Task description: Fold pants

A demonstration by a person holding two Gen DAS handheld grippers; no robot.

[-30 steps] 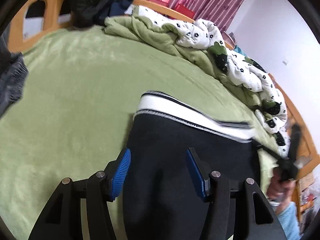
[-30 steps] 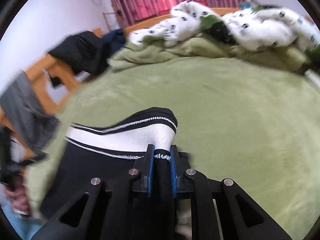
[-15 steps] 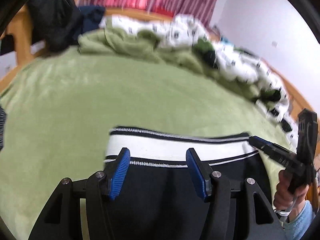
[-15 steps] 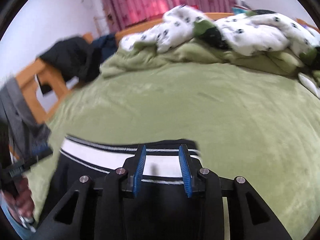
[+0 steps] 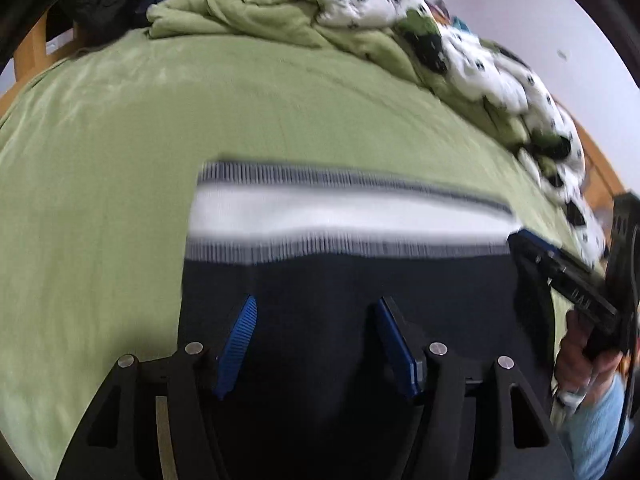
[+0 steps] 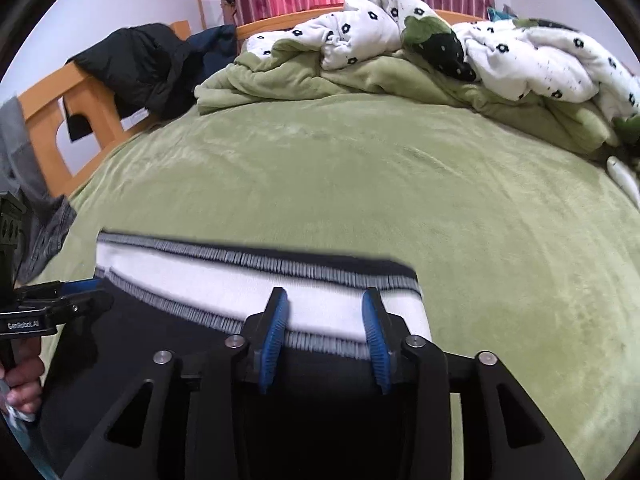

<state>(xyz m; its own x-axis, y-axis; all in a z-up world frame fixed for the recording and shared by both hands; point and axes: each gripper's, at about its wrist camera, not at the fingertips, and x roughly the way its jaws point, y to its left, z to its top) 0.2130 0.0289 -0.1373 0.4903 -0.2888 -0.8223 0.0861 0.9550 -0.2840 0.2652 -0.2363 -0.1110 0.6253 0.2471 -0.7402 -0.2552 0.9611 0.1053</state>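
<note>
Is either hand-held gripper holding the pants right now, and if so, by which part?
Nothing is held. The left hand-held gripper and right hand-held gripper are both open above the pants, which lie flat on the bed.

pants (image 5: 360,280): matt dark cloth, ribbed knit waistband | blanket (image 6: 360,168): plush fleece, seemingly | tongs pads (image 6: 274,336): ridged blue plastic
</note>
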